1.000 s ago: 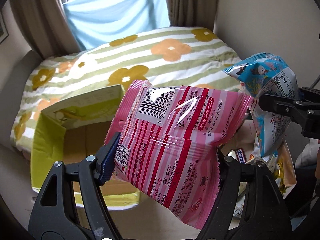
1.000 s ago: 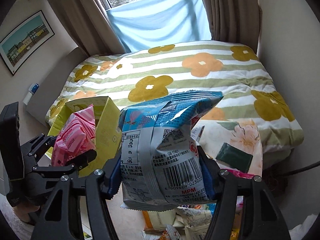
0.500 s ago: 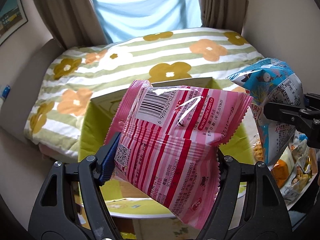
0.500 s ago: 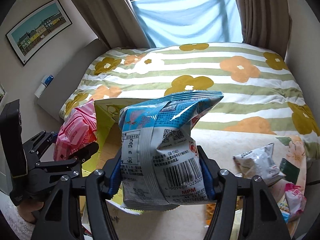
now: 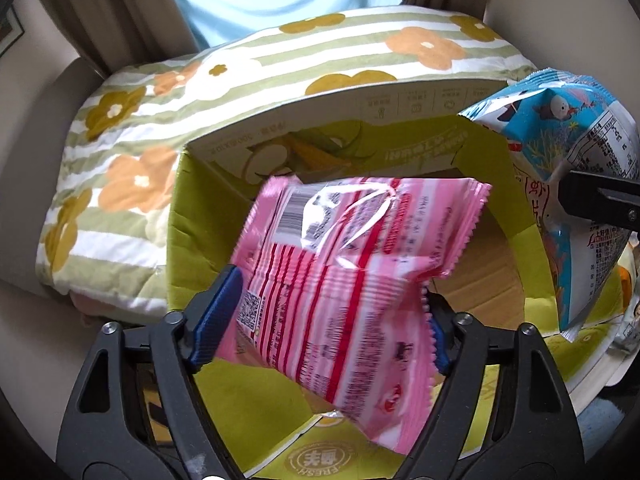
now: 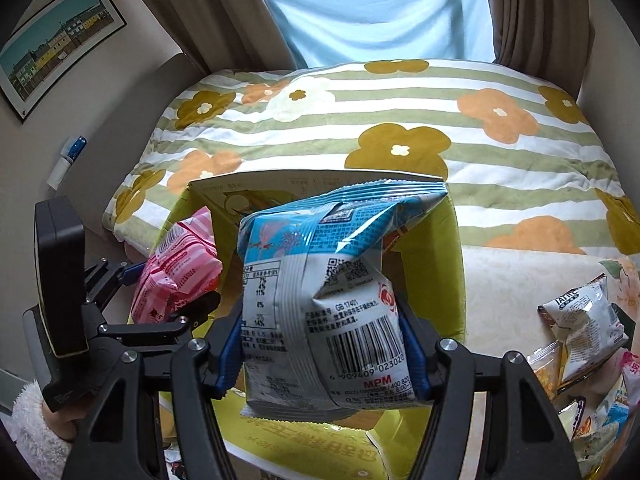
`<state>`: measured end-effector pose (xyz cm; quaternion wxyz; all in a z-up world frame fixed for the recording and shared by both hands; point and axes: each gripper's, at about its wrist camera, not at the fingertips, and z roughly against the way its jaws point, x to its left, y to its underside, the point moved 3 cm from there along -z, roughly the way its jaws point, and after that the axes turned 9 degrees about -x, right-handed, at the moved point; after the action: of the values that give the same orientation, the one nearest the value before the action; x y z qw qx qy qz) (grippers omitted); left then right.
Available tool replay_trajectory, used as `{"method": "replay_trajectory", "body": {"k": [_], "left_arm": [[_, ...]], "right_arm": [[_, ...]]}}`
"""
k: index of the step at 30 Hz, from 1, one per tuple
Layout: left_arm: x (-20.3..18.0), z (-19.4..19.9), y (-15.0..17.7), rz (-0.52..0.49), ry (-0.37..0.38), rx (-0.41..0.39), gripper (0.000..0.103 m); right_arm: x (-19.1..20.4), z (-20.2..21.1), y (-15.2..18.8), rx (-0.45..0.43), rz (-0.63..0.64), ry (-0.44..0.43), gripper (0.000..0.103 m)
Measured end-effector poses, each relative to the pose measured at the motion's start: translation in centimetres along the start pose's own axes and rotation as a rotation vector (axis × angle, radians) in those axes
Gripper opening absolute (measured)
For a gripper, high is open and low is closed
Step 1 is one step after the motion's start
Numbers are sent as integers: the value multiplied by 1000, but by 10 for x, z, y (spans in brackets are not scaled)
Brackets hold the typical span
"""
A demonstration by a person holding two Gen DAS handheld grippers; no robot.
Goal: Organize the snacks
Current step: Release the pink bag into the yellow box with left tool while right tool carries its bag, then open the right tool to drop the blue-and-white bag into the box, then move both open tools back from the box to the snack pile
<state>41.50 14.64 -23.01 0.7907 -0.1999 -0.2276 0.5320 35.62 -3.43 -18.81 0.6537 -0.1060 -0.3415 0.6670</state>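
My left gripper [image 5: 320, 320] is shut on a pink striped snack bag [image 5: 348, 272], held over the open mouth of a yellow-green cardboard box [image 5: 188, 224]. My right gripper [image 6: 324, 348] is shut on a blue and white snack bag [image 6: 328, 292], also above the box [image 6: 452, 280]. The blue bag [image 5: 576, 168] shows at the right edge of the left wrist view. The pink bag [image 6: 176, 268] and the left gripper [image 6: 160, 300] show at the left of the right wrist view.
The box stands against a bed with a striped flowered quilt [image 6: 400, 120]. Several loose snack packets [image 6: 580, 320] lie to the right of the box. Curtains and a window are behind the bed; a framed picture [image 6: 56, 40] hangs on the left wall.
Both grippers have moved forward and over the box with their bags. The pink bag now tilts down towards the box's opening.
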Motion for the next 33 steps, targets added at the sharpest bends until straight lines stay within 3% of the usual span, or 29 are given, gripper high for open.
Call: {"method": "replay_trajectory", "body": {"k": [2,8,15,18,20,22,24,27,33], "left_arm": [[-2,-6,5,-9,11,6,99],[1,-8,25,40,27,58,99],[6,10,30,66,5,34,99],[8,16,27,80,-4,20,99],[10,21,27,96,-4,13,99],[10,26,28,120,-2,19,99],[9,31,30,143,-7,12,99],[6,36,37,171,3,17,99],[5,51,45,173,-11,6,99]], "right_arm": [[-1,-6,1,17,-3,6,61],[-6,-24,6,71,-5,20,61],[-7,-34,16,107,-16,24,62],[-6,-38,14,119,-16,24,69],[-5,-37,12,96,-16,25,86],[-2,-32,12,36,-3,-18,92],[0,-26,16,10,13,-2,92],[-1,-25,24,54,38,35,92],[-4,-20,34,101,-15,5,92]]}}
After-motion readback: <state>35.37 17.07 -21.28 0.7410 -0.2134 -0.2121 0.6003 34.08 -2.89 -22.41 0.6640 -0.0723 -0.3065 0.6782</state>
